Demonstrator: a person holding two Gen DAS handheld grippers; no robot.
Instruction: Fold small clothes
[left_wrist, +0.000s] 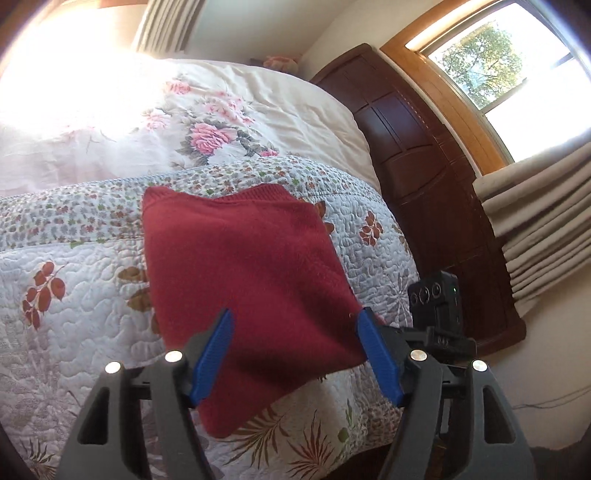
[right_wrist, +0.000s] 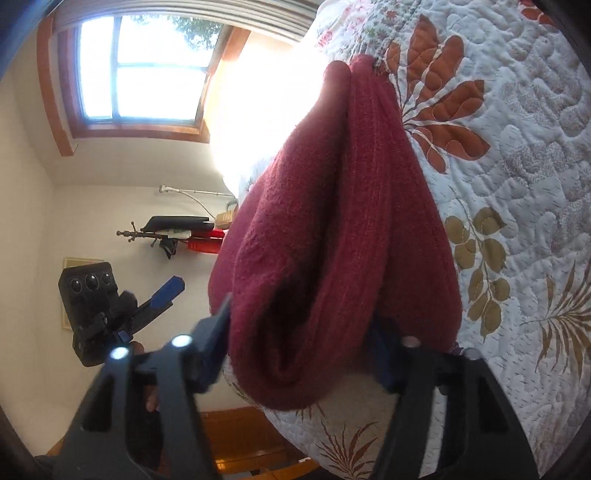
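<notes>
Folded dark-red knitted sweater (left_wrist: 243, 280) is lying on the white quilted leaf-patterned bedspread (left_wrist: 74, 258), near the corner of the bed by the dark wooden headboard (left_wrist: 424, 166). My left gripper (left_wrist: 295, 317) is hovering over its near edge, blue fingers (left_wrist: 212, 362) spread apart. My right gripper (right_wrist: 299, 328) is straddling the sweater's thick folded end, fingers apart, one half hidden behind cloth.

Dark red knit garment (left_wrist: 243, 280) centre frame, white quilt (left_wrist: 74, 314) with rust and tan leaf print beneath, cream bedcover (left_wrist: 207, 122) with pink roses upper left, blue-padded black left gripper (left_wrist: 295, 354) at bottom, dark brown headboard (left_wrist: 417, 162) at right
</notes>
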